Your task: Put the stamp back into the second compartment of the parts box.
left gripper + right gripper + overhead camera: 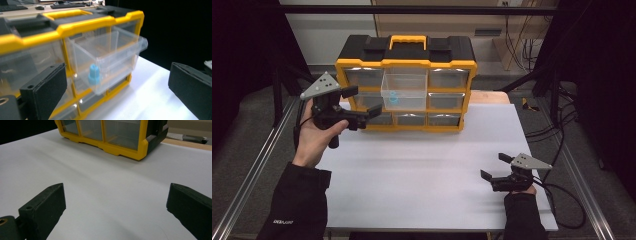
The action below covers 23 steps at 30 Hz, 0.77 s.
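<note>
A yellow and black drawer organizer [406,80] stands at the back of the white table [432,170]. Its clear top middle drawer [404,90] [107,58] is pulled out, with a small blue piece [393,98] [94,74] inside it. My left gripper [362,105] [117,95] is held up at the organizer's left front, jaws open with nothing between them, pointing toward the drawer. My right gripper [493,166] [116,212] rests low at the table's front right, open and empty, facing the organizer [112,135].
Metal frame rails [257,165] run along both sides of the table. Cables [562,200] trail off the right edge. The other drawers of the organizer are closed.
</note>
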### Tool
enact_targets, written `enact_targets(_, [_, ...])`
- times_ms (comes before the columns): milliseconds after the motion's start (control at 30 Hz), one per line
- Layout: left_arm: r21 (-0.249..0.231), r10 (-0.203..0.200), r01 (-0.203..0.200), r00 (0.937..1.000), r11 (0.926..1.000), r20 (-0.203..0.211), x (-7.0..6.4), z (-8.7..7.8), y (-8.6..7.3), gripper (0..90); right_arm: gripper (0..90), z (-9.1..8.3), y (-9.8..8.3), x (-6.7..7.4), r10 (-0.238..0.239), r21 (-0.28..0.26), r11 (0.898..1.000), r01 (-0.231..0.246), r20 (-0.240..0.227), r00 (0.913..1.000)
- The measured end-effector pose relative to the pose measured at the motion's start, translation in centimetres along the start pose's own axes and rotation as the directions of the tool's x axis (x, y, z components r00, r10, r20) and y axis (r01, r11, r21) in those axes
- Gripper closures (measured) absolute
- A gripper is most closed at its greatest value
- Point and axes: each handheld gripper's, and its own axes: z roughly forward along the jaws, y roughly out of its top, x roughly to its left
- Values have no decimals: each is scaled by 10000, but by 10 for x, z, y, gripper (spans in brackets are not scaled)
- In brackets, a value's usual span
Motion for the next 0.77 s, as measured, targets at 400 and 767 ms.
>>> enact_targets(400, [27,-372,372,9988,9993,325,5,-5,-88,8,26,0,0,0,27,39,10000,-27,9,10000])
enact_targets(767, [247,-896,887,9953,9958,380,11,-6,-152,8,26,0,0,0,55,19,10000,-55,11,10000])
